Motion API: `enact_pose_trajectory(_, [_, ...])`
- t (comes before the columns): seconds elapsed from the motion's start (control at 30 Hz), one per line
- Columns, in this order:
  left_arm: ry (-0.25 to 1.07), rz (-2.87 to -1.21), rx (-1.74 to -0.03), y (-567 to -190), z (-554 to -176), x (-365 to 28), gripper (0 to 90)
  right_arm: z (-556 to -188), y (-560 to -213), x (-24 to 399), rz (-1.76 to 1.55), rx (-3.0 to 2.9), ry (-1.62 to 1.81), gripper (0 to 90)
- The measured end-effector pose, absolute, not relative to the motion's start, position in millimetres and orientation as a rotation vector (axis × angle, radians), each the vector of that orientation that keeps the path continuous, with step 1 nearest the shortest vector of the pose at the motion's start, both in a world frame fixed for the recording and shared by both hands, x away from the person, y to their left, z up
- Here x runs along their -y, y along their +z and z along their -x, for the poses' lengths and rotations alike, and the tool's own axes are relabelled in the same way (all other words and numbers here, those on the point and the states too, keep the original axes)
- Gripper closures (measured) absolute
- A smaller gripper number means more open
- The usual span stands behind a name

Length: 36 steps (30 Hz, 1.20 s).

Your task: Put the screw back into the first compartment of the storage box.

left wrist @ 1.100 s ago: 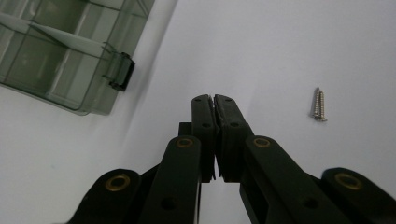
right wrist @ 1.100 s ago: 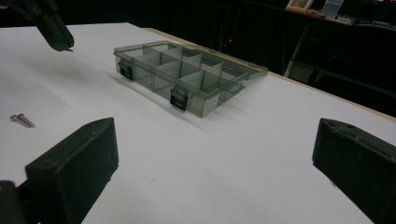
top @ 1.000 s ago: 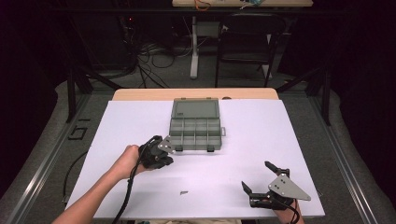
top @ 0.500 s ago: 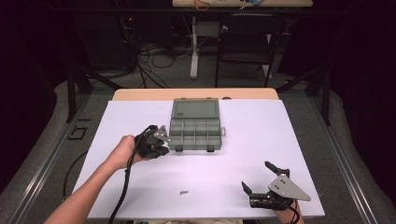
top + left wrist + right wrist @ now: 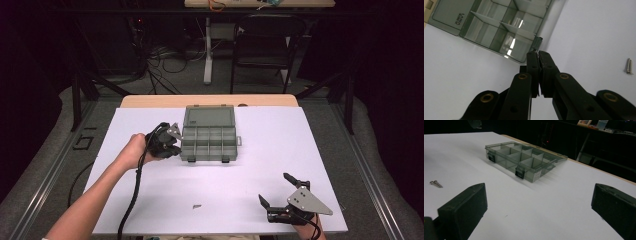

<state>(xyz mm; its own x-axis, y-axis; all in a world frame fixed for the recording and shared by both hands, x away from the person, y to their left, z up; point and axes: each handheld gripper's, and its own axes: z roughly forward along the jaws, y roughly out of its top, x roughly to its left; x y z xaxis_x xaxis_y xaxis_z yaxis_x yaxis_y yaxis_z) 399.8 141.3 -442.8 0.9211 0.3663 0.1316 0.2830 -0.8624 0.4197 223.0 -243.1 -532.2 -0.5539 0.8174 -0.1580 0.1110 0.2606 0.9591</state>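
— Item one, what lay on the sheet?

— A smoke-grey compartment box (image 5: 208,135), lid open and flat behind it, at the centre of the high view. Its dividers stood upright, cells apparently bare. Two dark latches (image 5: 519,173) hung on the front wall. A pair of small screws (image 5: 197,205) lay together low in the frame, well apart from the box, between the two tools.

— And the tools?

— Left gripper (image 5: 172,142) sat at the left wall of the box, jaws pressed together with nothing between them; in the left gripper view its tips (image 5: 538,53) pointed at a front corner latch. Right gripper (image 5: 278,192) rested at the lower right, jaws spread wide, holding nothing.

— Anything in the way?

— Nothing between the left tips and the box. A cable (image 5: 134,200) trailed down beside the forearm.

— Surface and room?

— White sheet (image 5: 310,150) over a wooden table (image 5: 150,101); a dark room behind, a chair (image 5: 262,45) and tangled floor cables (image 5: 160,60) at the top of the frame.

— Changed from a second before?

— The left gripper had moved up and rightward, nearer the box. Right gripper, box and screws stayed put.
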Motion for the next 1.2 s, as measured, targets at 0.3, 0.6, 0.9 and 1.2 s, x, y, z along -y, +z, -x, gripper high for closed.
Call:
enact_pose_trajectory(0.3, [0.295,-2.693,-0.494,-441.5,-417.1,-137.5,87.7,-223.1,-532.5,242.8,-0.839,-1.861,1.34,0.0])
enact_pose_trajectory(0.6, [0.294,-2.702,-0.517,-443.6,-432.1,-134.7,87.7,-223.0,-532.6,242.7,-0.84,-1.862,1.339,0.0])
enact_pose_trajectory(0.9, [0.306,-2.689,-0.534,-441.7,-444.0,-130.4,87.6,-223.1,-532.7,242.7,-0.838,-1.864,1.338,0.0])
enact_pose_trajectory(1.2, [0.295,-2.686,-0.571,-451.3,-455.5,-126.2,87.5,-223.2,-532.9,242.8,-0.837,-1.867,1.336,0.0])
